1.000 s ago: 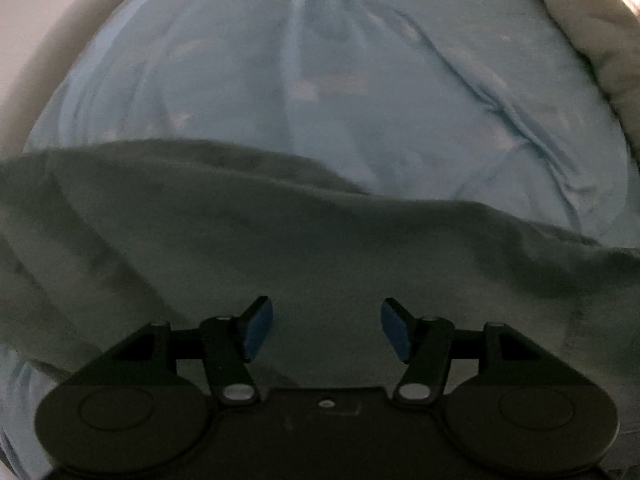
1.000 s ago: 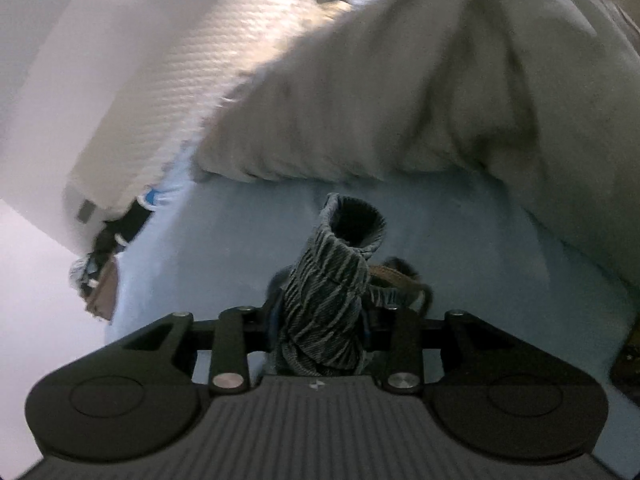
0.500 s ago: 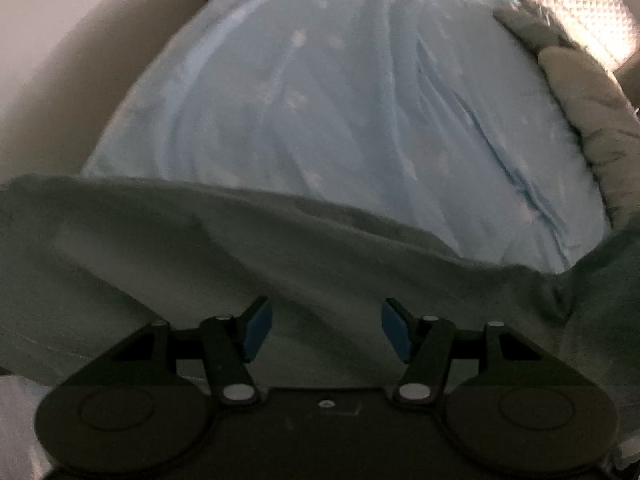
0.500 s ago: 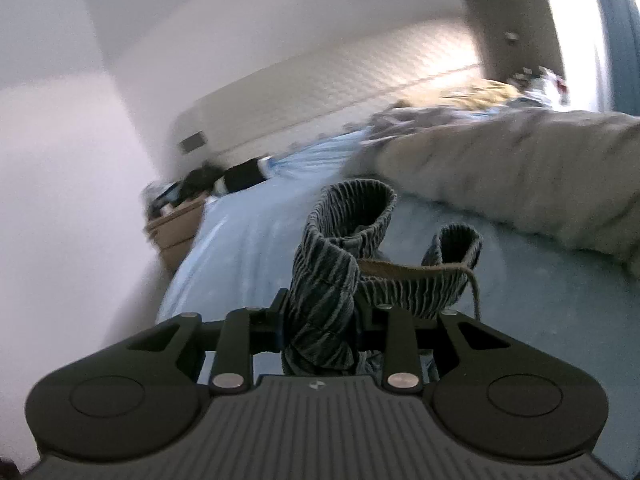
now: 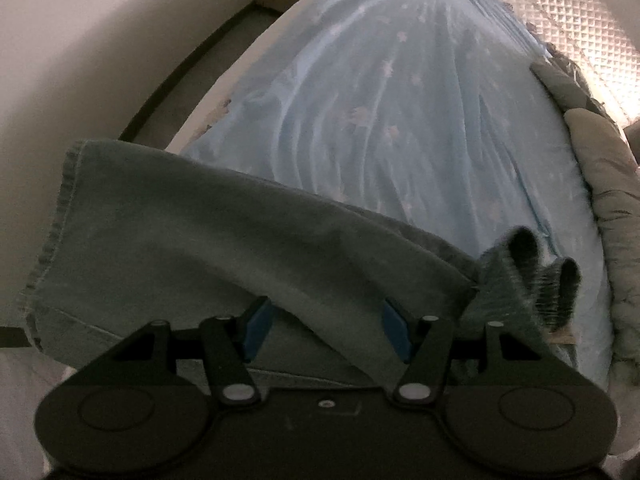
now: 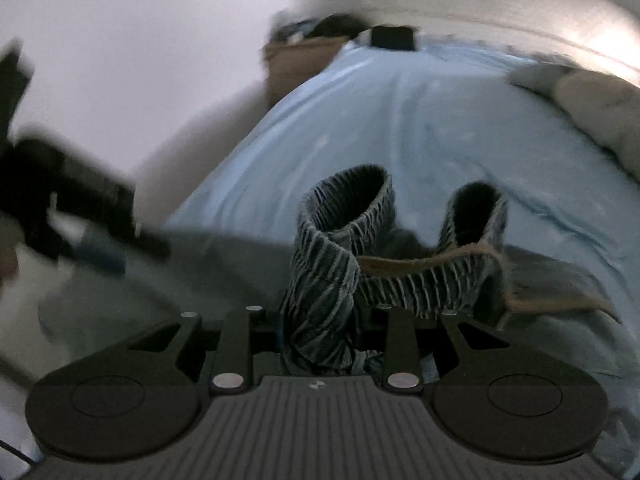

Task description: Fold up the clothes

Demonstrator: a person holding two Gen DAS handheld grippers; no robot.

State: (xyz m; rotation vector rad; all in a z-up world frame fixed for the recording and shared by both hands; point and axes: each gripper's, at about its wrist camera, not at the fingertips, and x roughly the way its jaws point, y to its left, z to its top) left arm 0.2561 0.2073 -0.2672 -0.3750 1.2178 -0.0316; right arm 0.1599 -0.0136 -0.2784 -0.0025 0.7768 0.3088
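Grey-green garment (image 5: 208, 240), ribbed waistband (image 6: 332, 264) clenched in the right claw (image 6: 320, 344) and held raised over the bed (image 5: 400, 120) for folding, left claw (image 5: 324, 330) spread, grasping nothing.

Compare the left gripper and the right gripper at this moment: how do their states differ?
The left gripper is open, its blue pads apart with nothing between them; the right gripper is shut on the ribbed waistband. The left gripper hovers over flat grey-green garment fabric; the right gripper holds bunched, looped waistband upright. Both point along the blue bedsheet.
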